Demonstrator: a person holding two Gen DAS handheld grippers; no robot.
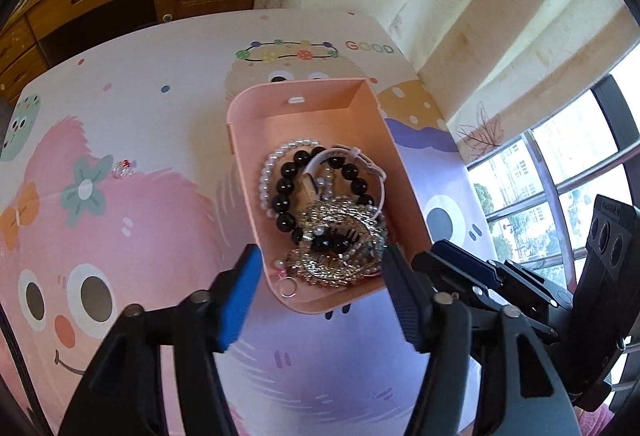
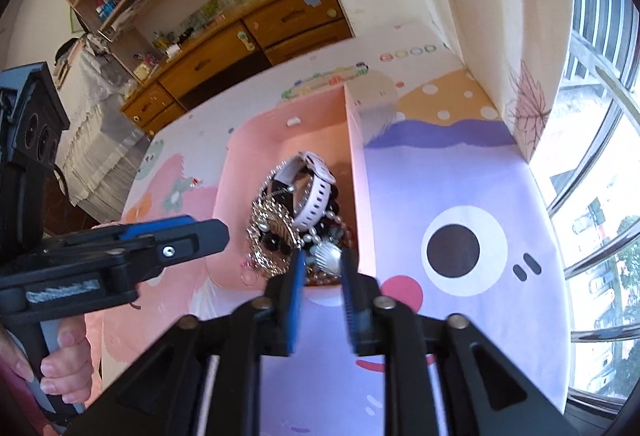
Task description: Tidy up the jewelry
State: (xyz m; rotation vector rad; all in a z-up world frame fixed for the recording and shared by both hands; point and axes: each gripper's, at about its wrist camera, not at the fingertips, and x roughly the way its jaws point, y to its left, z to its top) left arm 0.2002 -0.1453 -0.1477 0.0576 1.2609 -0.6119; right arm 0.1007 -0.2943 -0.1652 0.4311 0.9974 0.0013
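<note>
The left hand-held gripper (image 1: 316, 276) is hovering with its jaws spread wide at the near end of the pink tray (image 1: 404, 172), pinching nothing. The right hand-held gripper (image 2: 322, 274) is standing with its jaws parted narrowly just over the tray's near rim, a shell-shaped piece (image 2: 326, 256) showing between them, contact unclear. The tray is sitting on the cartoon-printed counter (image 1: 140, 236), holding black beads (image 1: 286, 192), pearls (image 1: 266, 172), a gold brooch (image 1: 340, 240) and a white watch (image 2: 316, 188). A small ring (image 1: 122, 168) is lying apart on the counter.

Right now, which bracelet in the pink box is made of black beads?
The big black bead bracelet, lying inside the white pearl one; its beads are larger and dark.
</note>
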